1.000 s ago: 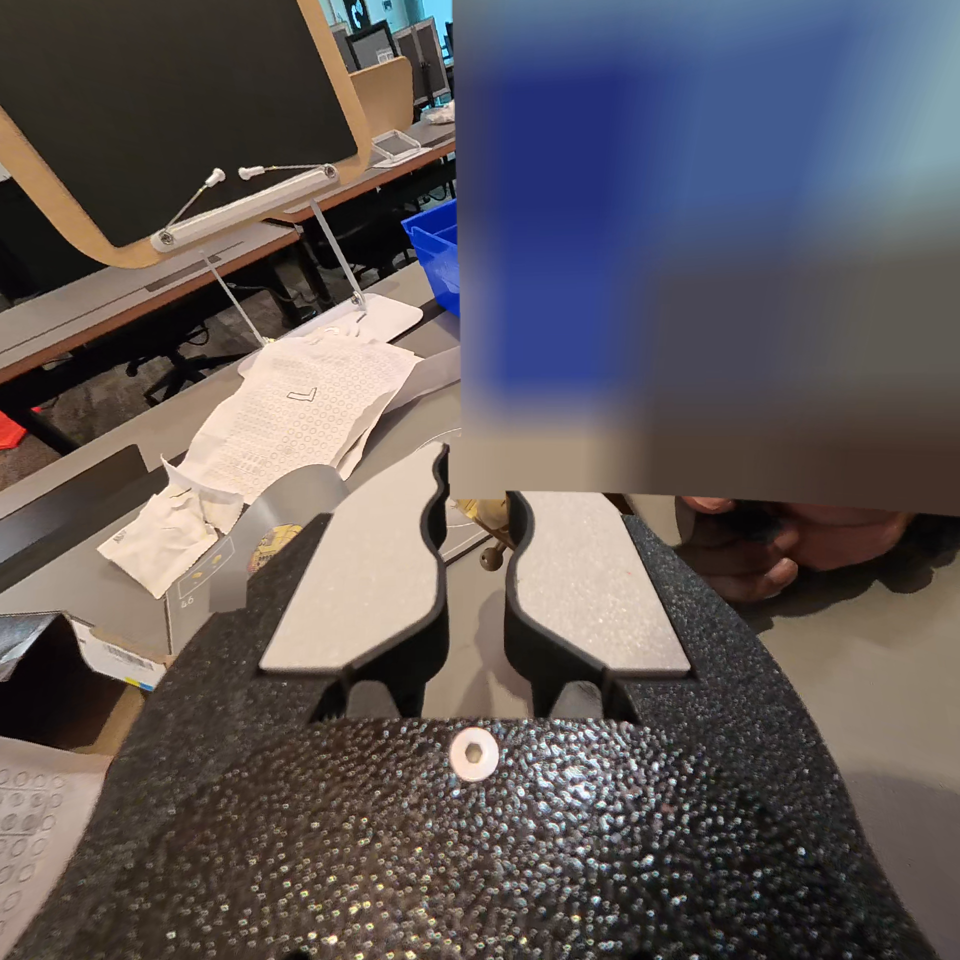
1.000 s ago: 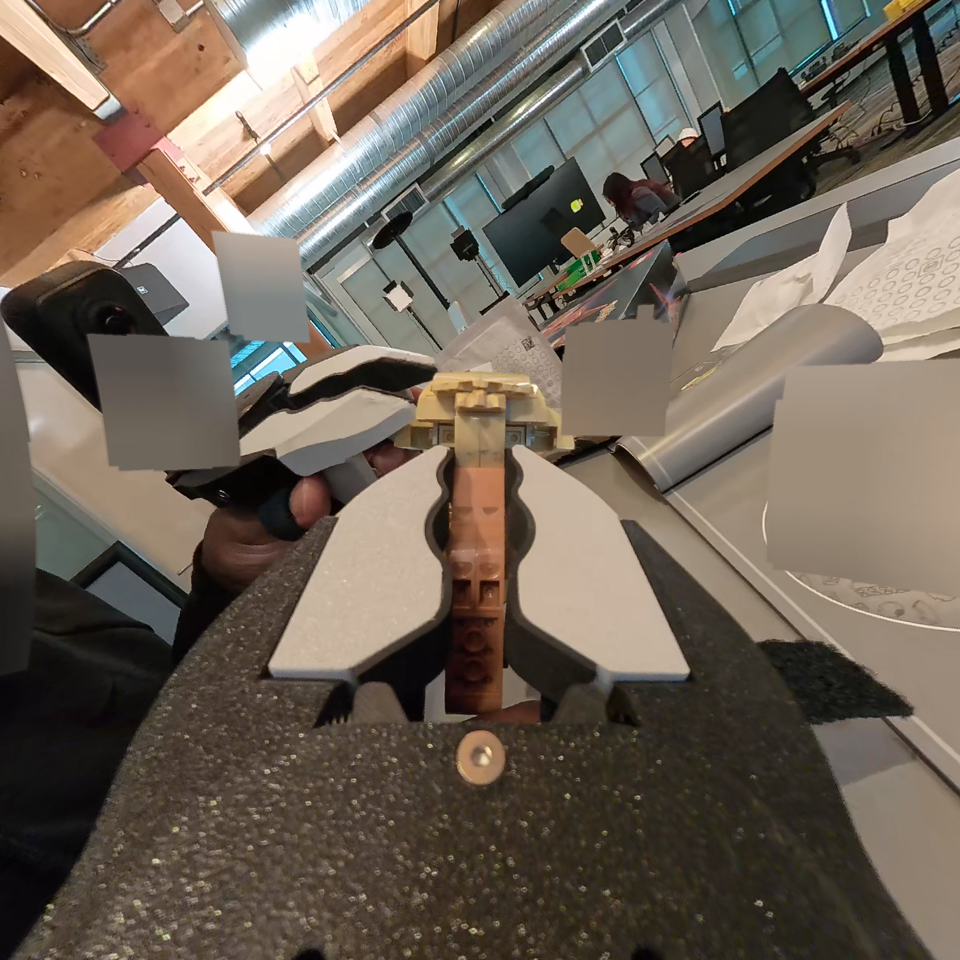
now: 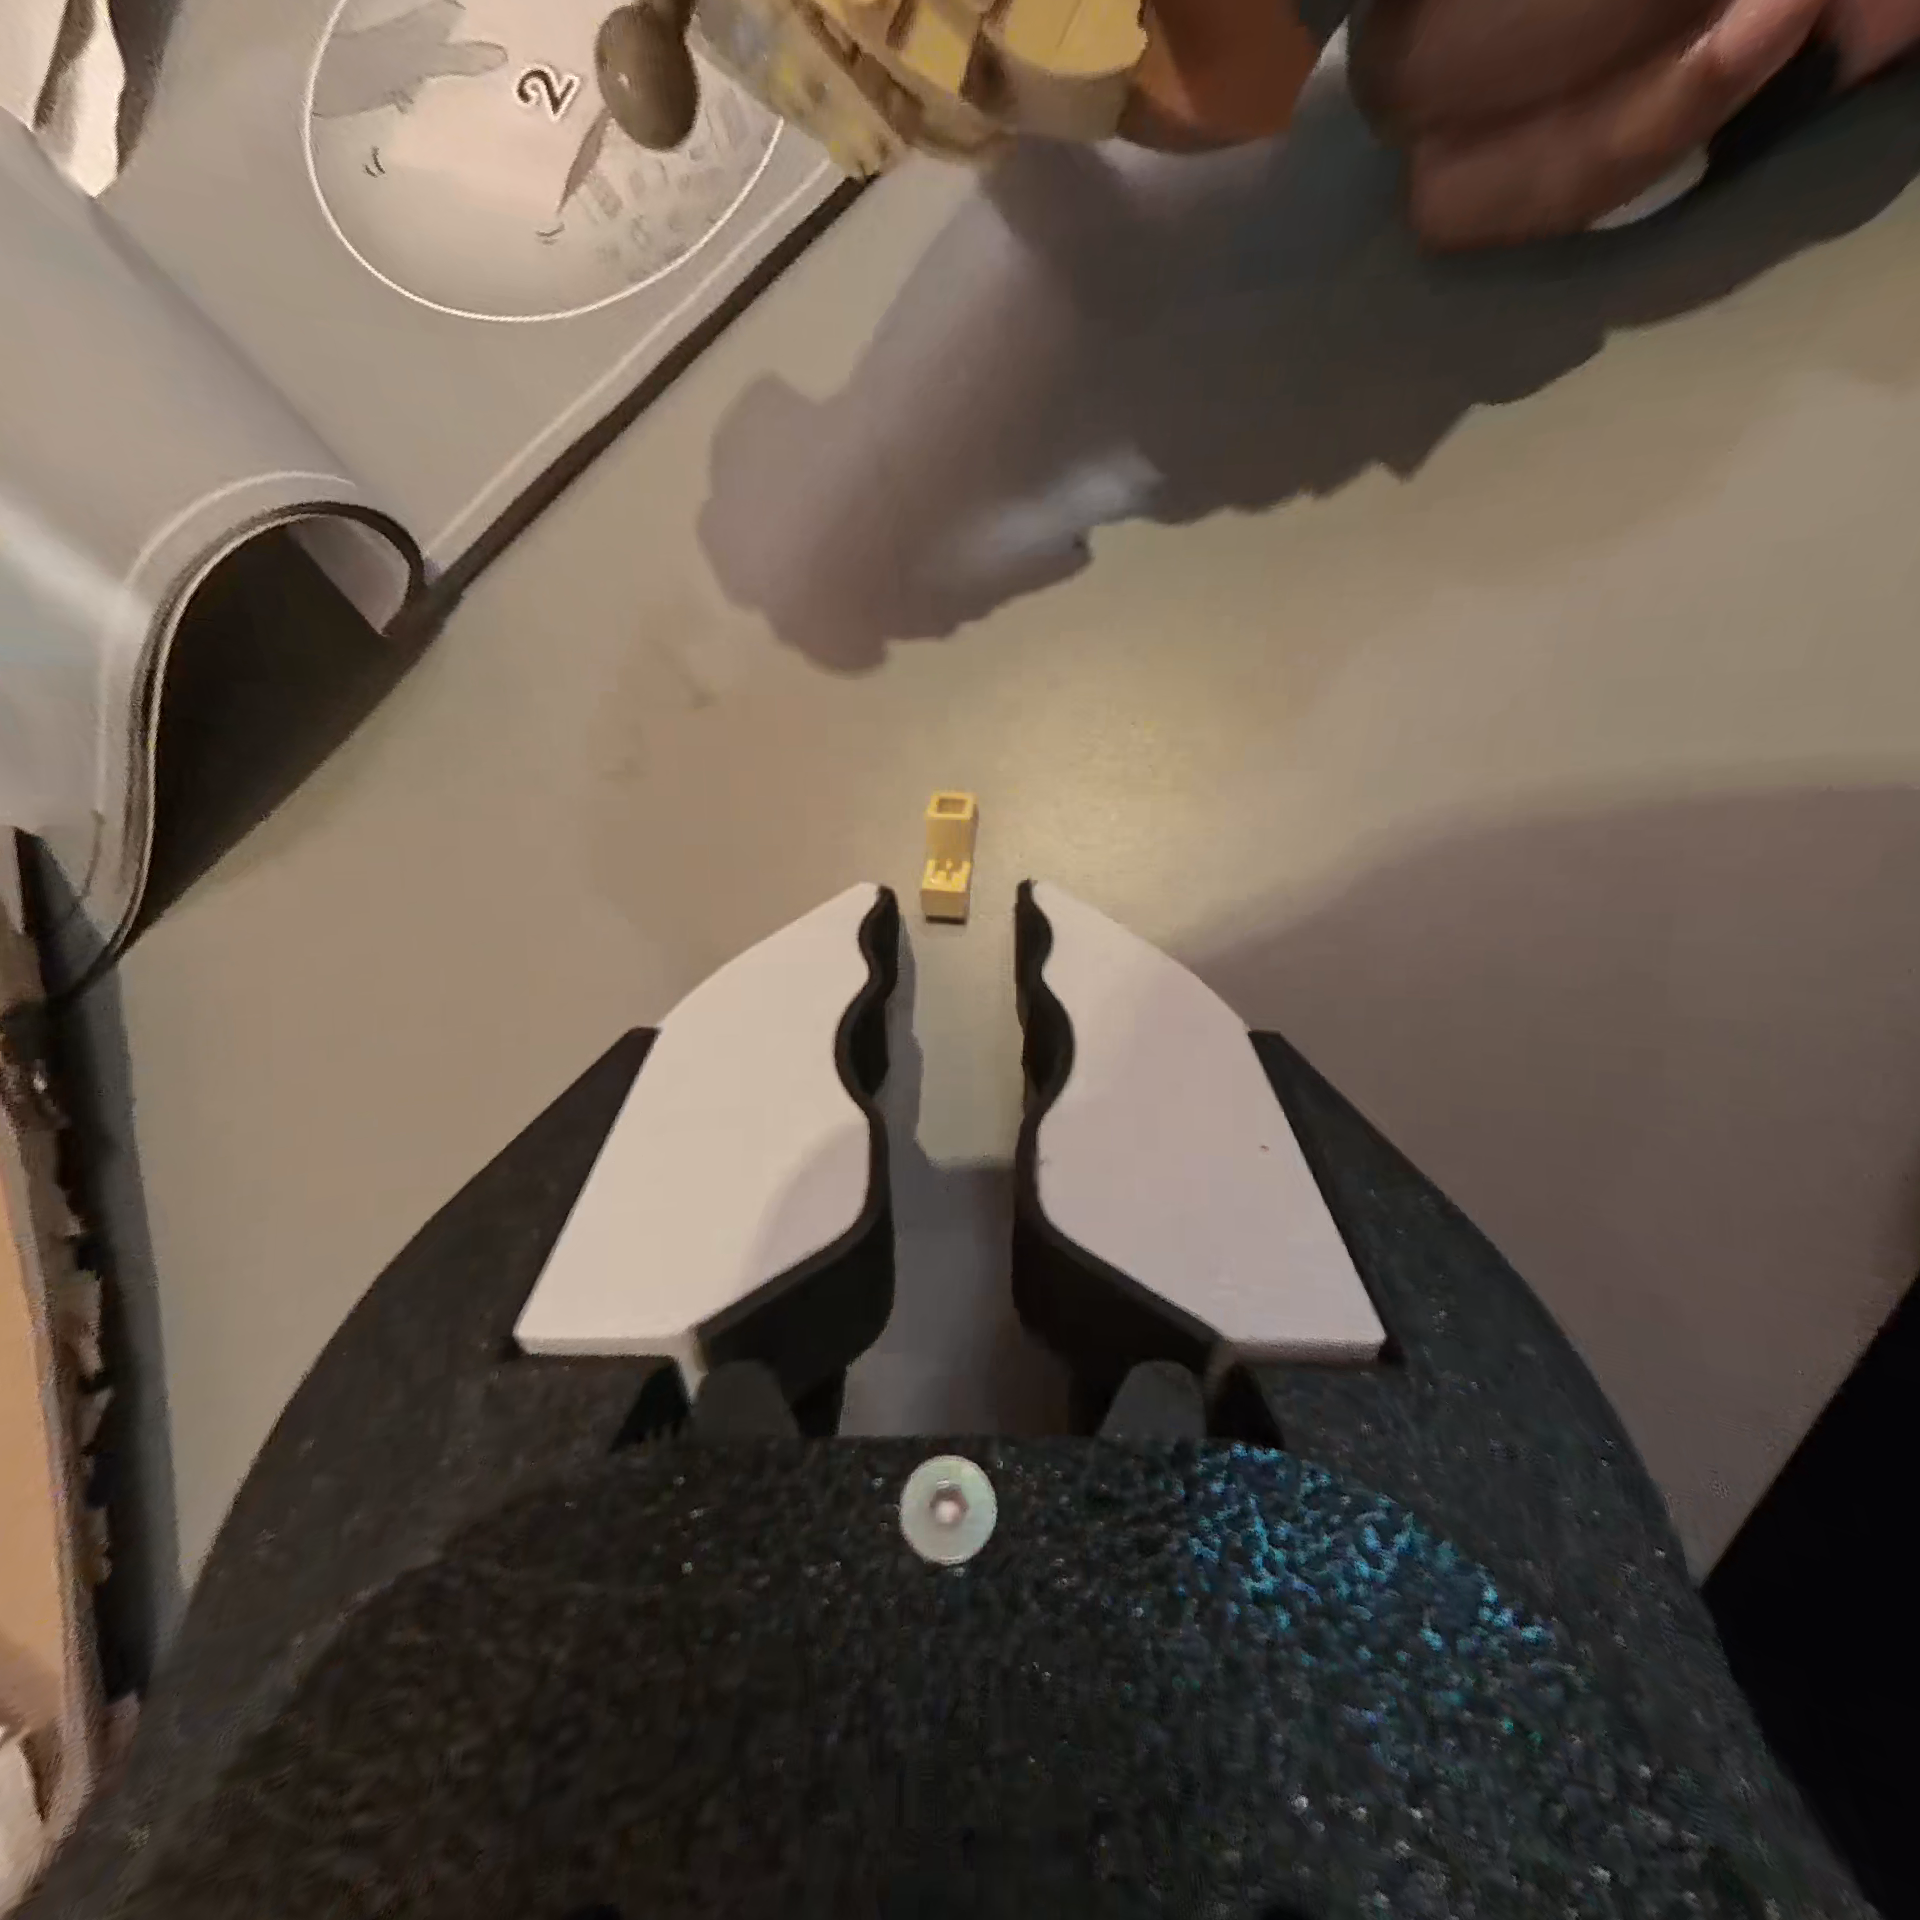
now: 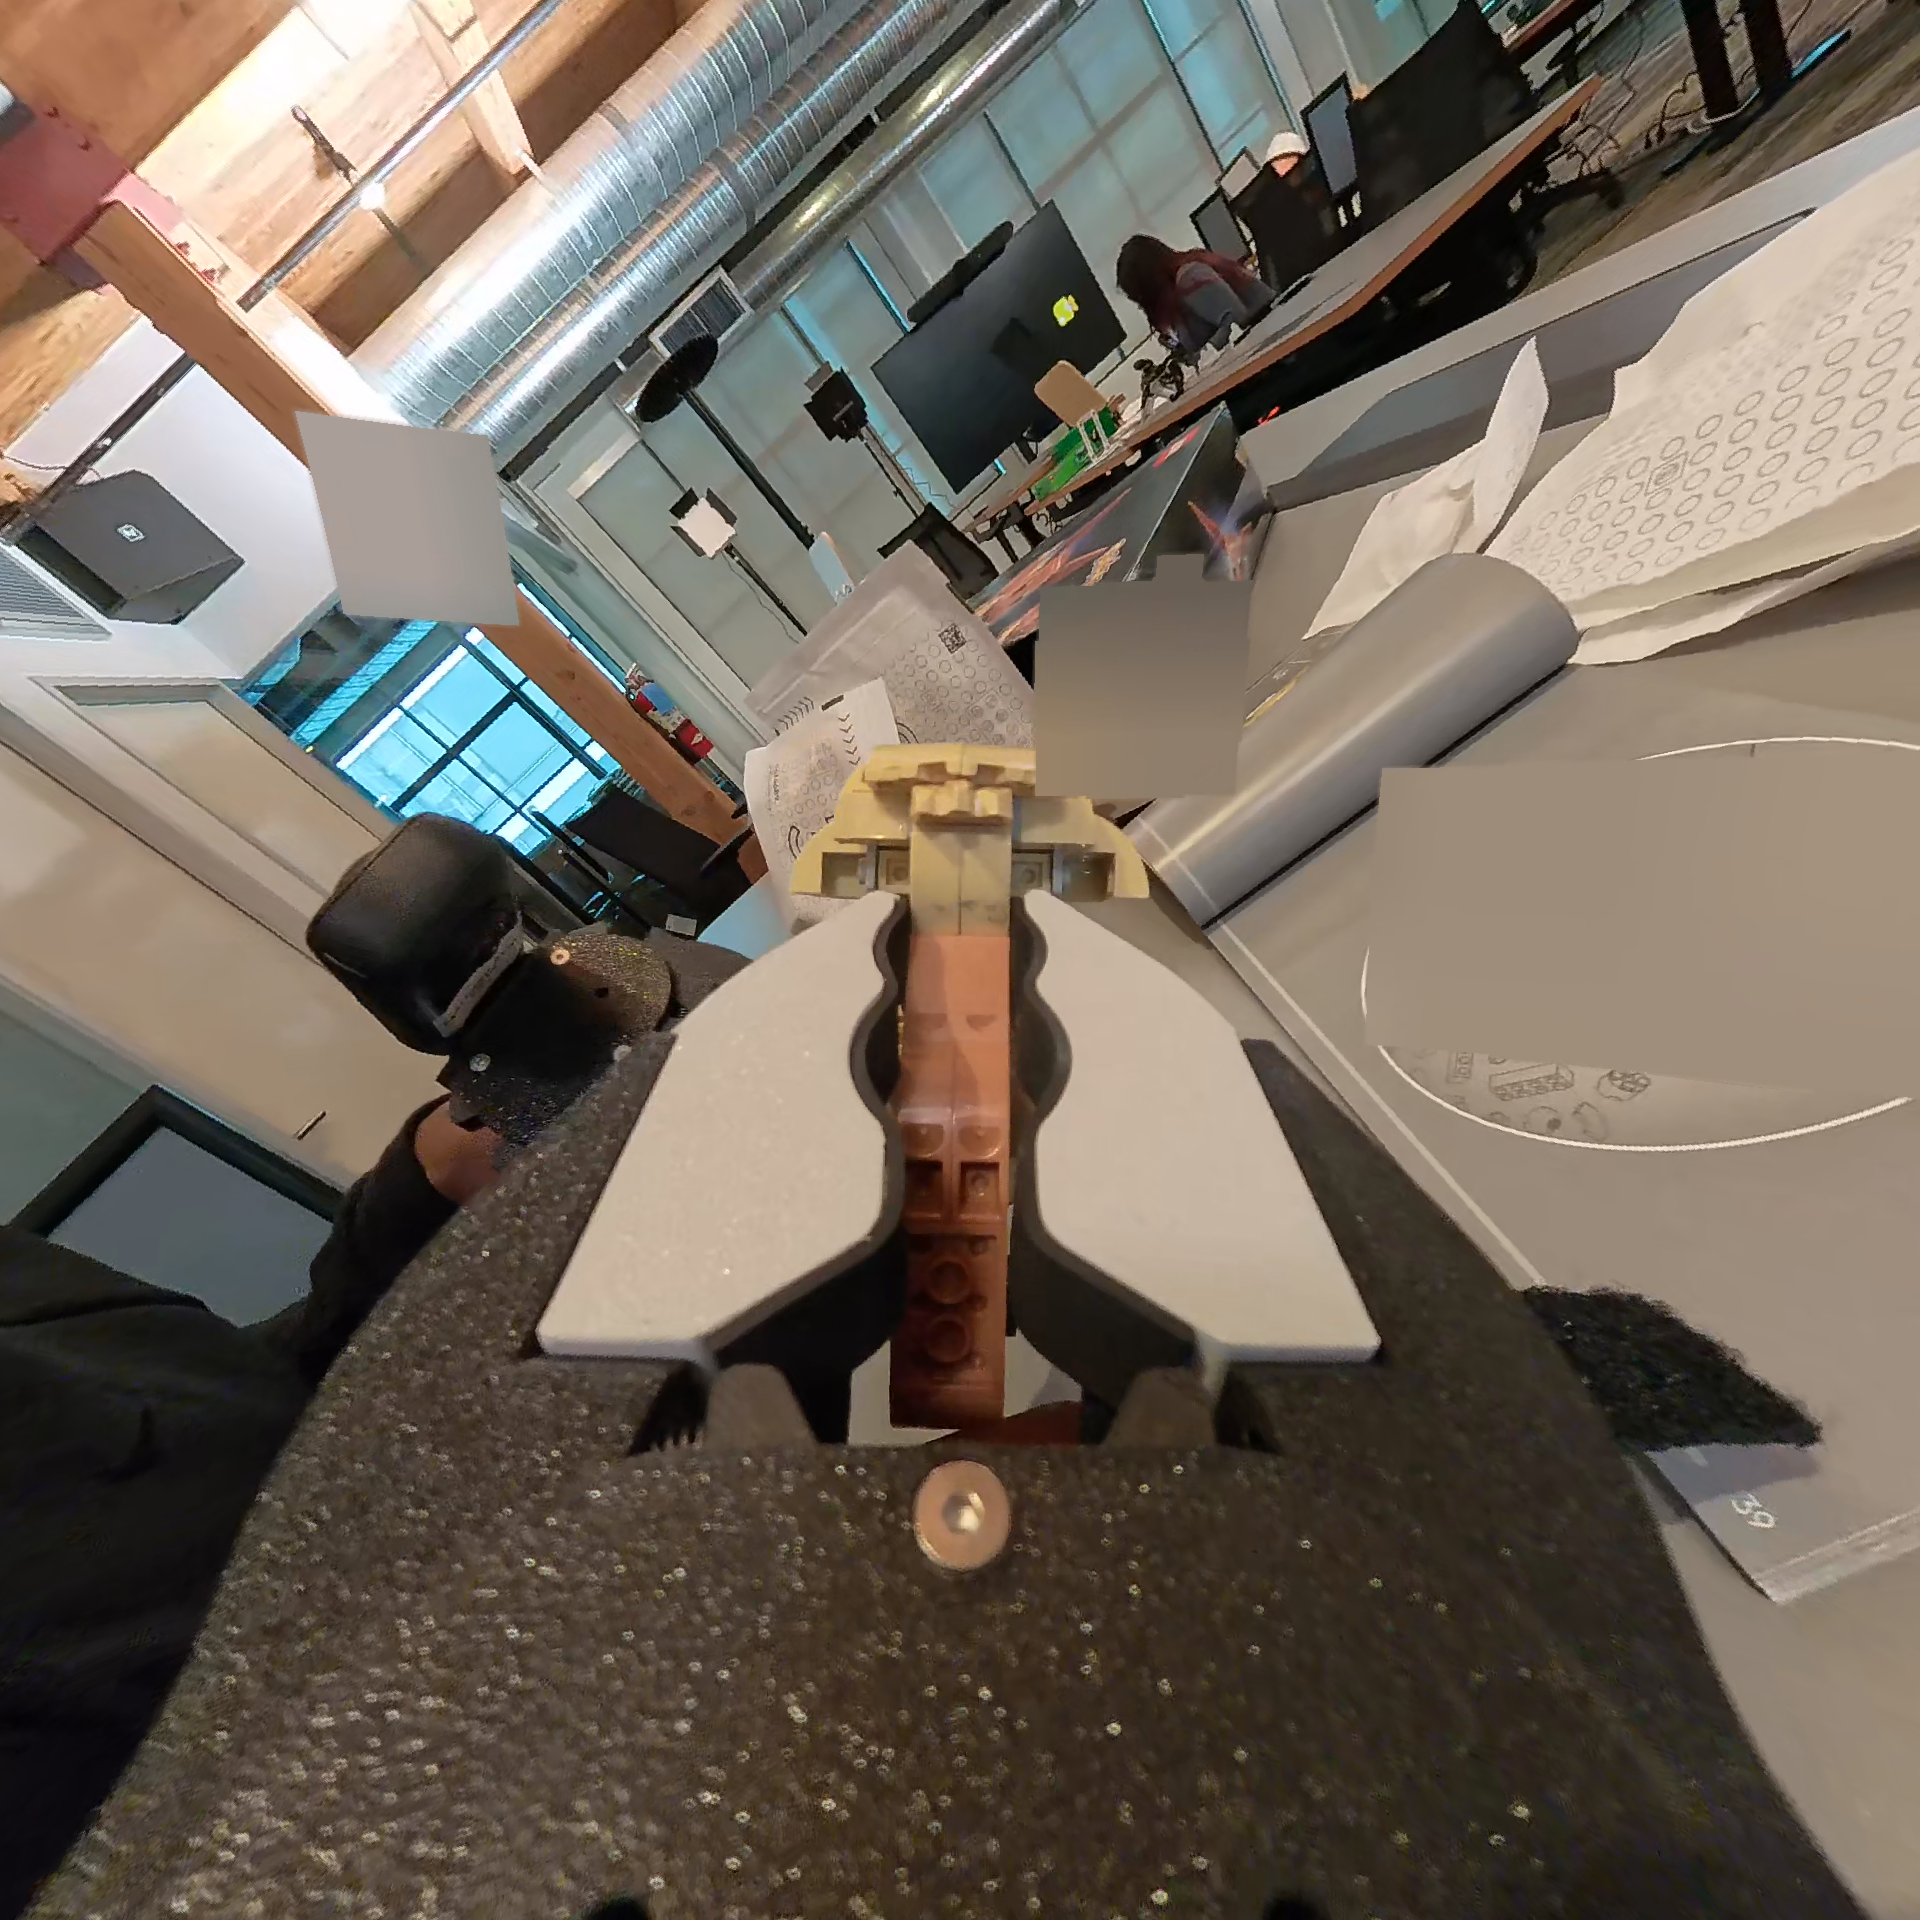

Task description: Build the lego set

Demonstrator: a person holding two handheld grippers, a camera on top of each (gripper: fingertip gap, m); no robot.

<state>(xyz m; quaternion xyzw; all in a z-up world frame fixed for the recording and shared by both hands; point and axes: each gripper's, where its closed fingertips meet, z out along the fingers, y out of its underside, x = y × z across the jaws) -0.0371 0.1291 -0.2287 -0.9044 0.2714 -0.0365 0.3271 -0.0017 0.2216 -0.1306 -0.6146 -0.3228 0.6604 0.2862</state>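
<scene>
Left hand-held gripper (image 3: 956, 904) open above bench (image 3: 1351, 831); small yellow brick (image 3: 949, 857) just ahead between fingertips, untouched, lengthwise. Right hand-held gripper (image 4: 956, 914) clamps brown-and-tan brick model (image 4: 956, 1039).

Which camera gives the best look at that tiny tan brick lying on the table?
The left wrist view: the tan brick lies in plain sight on the grey table, just ahead of the open left tongs, untouched. The right wrist view does not show it at all.

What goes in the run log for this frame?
left tongs: open, over small tan brick on table | right tongs: shut on brown-and-tan brick model
</scene>
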